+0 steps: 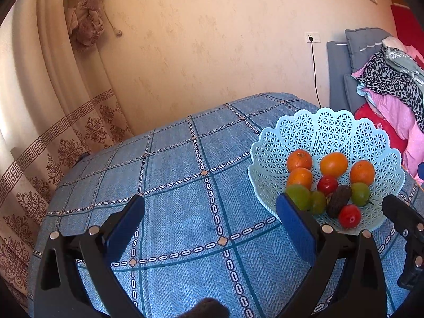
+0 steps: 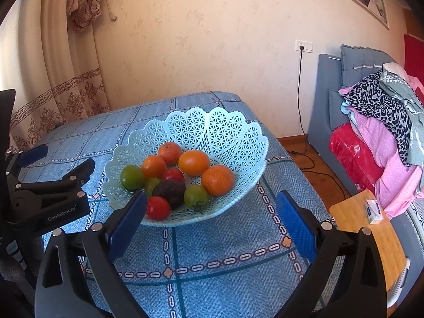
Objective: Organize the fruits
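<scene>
Loads of bare tablecloth (image 1: 185,185) is left open on the left. On the right, the way is blocked by the fruit-filled basket (image 2: 225,137), with a side table (image 2: 371,225) beyond the edge.

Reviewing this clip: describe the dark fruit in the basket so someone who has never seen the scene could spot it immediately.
On the blue patterned tablecloth stands a pale blue lattice basket with a scalloped rim, full of fruit. Near its front edge, between a red fruit and a green one, lies the avocado. It is the only dark brown, rough-skinned, elongated piece; the rest are bright, smooth and round.
</scene>
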### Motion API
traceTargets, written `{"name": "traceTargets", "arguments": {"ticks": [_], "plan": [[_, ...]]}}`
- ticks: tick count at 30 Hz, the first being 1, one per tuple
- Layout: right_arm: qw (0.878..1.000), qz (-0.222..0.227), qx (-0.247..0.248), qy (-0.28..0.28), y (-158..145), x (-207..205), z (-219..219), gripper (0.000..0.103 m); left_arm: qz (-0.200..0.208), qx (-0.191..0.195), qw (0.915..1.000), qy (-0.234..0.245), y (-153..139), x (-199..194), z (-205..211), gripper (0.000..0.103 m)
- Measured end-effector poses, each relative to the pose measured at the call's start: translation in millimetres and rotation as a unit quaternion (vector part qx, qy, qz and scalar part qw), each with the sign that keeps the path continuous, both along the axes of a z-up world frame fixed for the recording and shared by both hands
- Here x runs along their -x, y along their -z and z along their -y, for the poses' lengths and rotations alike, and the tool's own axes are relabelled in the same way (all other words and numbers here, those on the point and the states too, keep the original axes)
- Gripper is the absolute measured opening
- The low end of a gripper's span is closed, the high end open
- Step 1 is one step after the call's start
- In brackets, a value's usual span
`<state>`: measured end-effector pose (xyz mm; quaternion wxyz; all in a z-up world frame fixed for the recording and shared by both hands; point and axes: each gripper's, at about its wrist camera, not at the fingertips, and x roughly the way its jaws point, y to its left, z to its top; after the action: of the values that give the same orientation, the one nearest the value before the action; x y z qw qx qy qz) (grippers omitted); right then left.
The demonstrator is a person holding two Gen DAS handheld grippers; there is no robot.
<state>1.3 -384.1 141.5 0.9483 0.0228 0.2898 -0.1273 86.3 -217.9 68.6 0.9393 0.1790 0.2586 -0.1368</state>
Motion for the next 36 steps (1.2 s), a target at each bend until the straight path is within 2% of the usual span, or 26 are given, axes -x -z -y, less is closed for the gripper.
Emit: {"name": "traceTargets", "arguments": {"ticks": [36], "plan": [[1.000, -0.001, 0.004, -0.002, 0.6, 0.3, -3.9, 0.099, 0.004, -0.009, 0.9999, 0.003, -1.7, 7.3, 2.7, 0.098]]}}
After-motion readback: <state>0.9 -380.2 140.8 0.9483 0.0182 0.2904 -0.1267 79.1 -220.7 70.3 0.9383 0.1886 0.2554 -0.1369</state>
